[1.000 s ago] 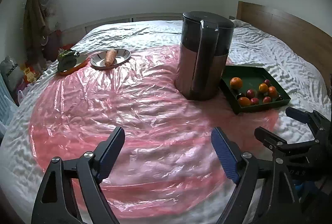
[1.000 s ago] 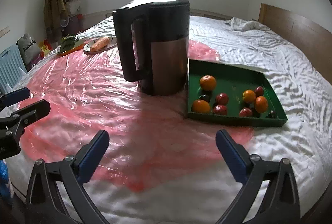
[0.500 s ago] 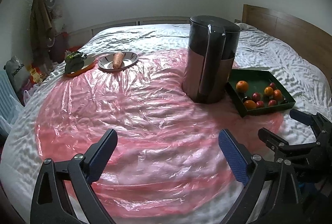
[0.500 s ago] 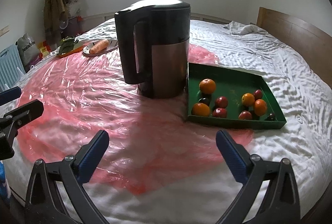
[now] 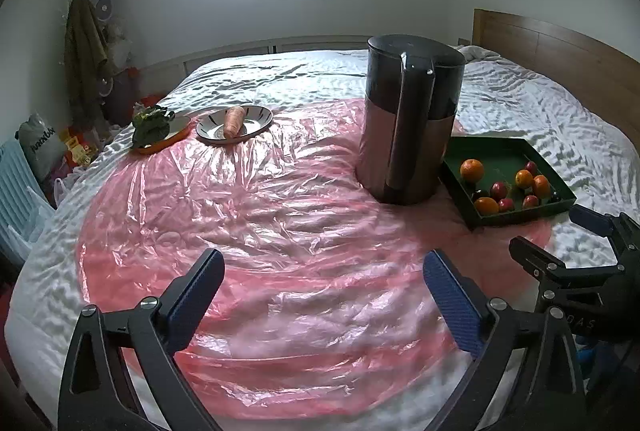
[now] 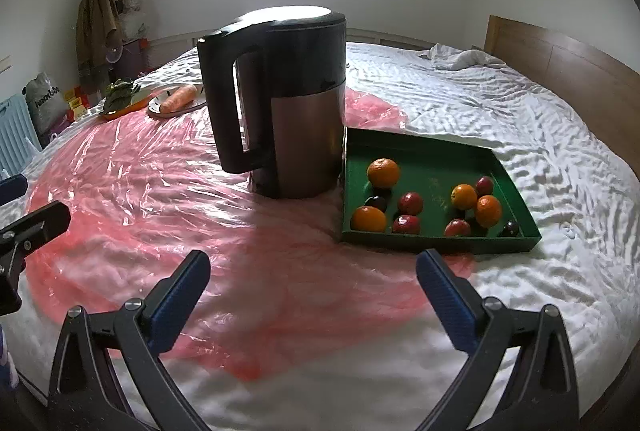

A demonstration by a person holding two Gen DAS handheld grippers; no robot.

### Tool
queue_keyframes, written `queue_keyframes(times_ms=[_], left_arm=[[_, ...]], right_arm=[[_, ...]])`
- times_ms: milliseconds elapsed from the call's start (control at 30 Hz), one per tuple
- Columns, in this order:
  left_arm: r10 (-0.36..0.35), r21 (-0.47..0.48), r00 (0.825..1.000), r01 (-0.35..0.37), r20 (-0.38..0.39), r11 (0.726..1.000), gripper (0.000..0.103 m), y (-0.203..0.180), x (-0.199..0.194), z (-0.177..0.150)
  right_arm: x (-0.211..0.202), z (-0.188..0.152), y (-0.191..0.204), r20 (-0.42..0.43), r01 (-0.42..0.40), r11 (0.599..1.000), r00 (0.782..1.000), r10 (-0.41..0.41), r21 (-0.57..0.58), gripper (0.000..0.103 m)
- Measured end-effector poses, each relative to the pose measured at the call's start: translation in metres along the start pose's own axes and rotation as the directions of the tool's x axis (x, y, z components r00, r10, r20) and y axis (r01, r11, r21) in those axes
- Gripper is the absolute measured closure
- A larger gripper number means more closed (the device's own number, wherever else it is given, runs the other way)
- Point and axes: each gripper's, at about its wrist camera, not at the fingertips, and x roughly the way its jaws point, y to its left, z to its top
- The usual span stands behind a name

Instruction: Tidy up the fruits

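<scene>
The green tray (image 6: 416, 147), rectangular and low-walled, holds round oranges (image 6: 383, 173) and small glossy red fruits (image 6: 410, 203), just beside the metal kettle (image 6: 280, 103) on crinkled pink plastic (image 5: 260, 215). The left gripper (image 5: 320, 295) has just opened wide and holds nothing; the right gripper (image 6: 312, 295) also stands wide and empty.

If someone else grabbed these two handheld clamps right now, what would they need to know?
Left gripper: open, empty, jaws just widened, over the pink plastic sheet.
Right gripper: open, empty, near the green tray.
Oranges, red fruits and dark fruits lie mixed in the tray beside the kettle.
Done: no sorting visible.
Left: all of it.
</scene>
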Motion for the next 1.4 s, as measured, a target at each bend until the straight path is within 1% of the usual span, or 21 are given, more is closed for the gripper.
queue_keyframes(times_ms=[333, 733, 1133, 1233, 1400], left_arm=[[-0.012, 0.008, 1.000, 0.012, -0.009, 1.000, 0.005, -0.001, 0.001, 0.002], [-0.020, 0.027, 1.000, 0.021, -0.014, 0.999, 0.005, -0.014, 0.004, 0.006], [-0.022, 0.024, 1.000, 0.023, -0.019, 0.999, 0.004, -0.015, 0.007, 0.007], [-0.024, 0.021, 0.999, 0.025, -0.022, 0.999, 0.002, -0.016, 0.008, 0.008], [-0.028, 0.018, 0.999, 0.028, -0.023, 0.999, 0.001, -0.015, 0.009, 0.009]], right_arm=[[-0.001, 0.002, 0.000, 0.009, 0.005, 1.000, 1.000, -0.005, -0.005, 0.000], [-0.004, 0.005, -0.014, 0.019, 0.022, 1.000, 1.000, -0.022, 0.009, 0.000], [-0.004, 0.005, -0.019, 0.026, 0.032, 0.999, 0.999, -0.032, 0.008, 0.000], [-0.004, 0.005, -0.019, 0.026, 0.032, 0.999, 0.999, -0.032, 0.007, 0.000], [-0.004, 0.005, -0.018, 0.026, 0.033, 0.999, 0.999, -0.033, 0.009, 0.000]])
